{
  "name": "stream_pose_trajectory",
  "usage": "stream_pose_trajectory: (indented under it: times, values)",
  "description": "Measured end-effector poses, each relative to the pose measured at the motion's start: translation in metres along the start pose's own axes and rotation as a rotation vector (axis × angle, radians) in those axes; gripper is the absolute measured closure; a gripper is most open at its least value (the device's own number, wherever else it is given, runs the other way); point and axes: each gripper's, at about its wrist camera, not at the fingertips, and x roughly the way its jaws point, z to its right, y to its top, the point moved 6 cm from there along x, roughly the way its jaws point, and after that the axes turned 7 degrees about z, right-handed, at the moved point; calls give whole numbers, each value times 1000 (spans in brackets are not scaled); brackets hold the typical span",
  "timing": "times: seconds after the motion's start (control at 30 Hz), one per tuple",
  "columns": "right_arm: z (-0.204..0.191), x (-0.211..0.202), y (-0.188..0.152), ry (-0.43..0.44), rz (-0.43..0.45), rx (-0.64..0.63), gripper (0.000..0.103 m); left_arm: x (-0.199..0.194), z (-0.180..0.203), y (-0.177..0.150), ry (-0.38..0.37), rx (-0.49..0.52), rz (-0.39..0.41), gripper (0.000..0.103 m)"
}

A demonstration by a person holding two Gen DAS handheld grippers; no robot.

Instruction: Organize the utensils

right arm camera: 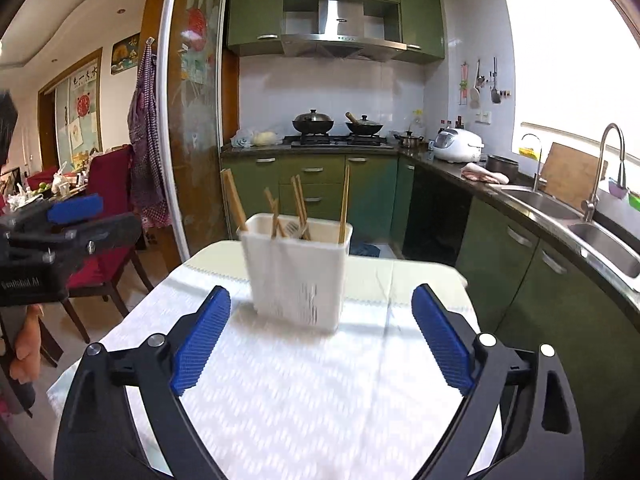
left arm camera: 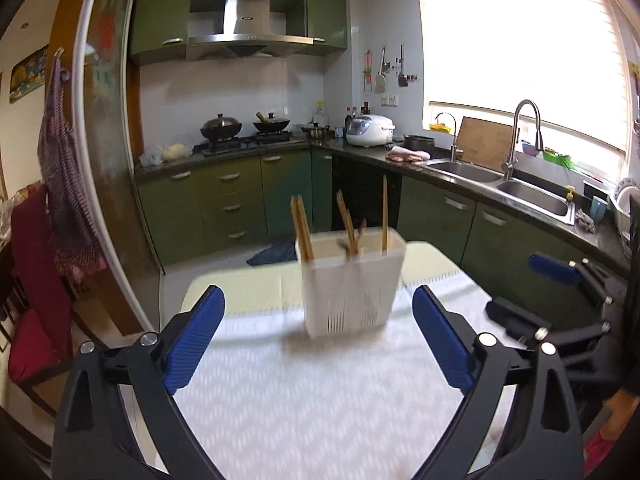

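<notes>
Left wrist view: a white slotted utensil holder (left arm camera: 352, 284) stands upright on the bench (left arm camera: 304, 384), with wooden chopsticks (left arm camera: 303, 227) leaning in its compartments. The left tool (left arm camera: 319, 300) has its blue pads wide apart, nothing between them; the right tool (left arm camera: 532, 288) shows at the edge.

Right wrist view: the holder (right arm camera: 298, 276) with its chopsticks (right arm camera: 235, 204) sits ahead of the right tool (right arm camera: 321, 300), also spread and empty. "GenRobot.AI" reads on the left tool (right arm camera: 76, 216). White patterned cloth (right arm camera: 320, 392) covers the bench; green kitchen cabinets (right arm camera: 312, 188) stand behind.
</notes>
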Motion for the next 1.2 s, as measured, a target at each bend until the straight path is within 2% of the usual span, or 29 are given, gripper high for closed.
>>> stream_pose_trajectory:
  times: [0.03,0.33,0.43,0.67,0.9,1.2]
  values:
    - [-2,-9,-6,6,-2,4,5,-10,-1,-12,-1,-8,-8,12]
    - [-23,-78,-30,-24,18,-35,5,-63,-19,-56,31,-70,-33,11]
    - [-27,-102,-36,-35,21,-34,5,-80,-22,-55,34,-76,-21,7]
    - [-31,-156,-37,-68,54,-37,5,-126,-15,-53,21,-100,22,7]
    - [-30,-179,-32,-54,66,-31,5,-151,-5,-53,-4,-124,38,7]
    - [-32,-191,-32,-42,71,-24,5,-159,5,-54,13,-83,47,7]
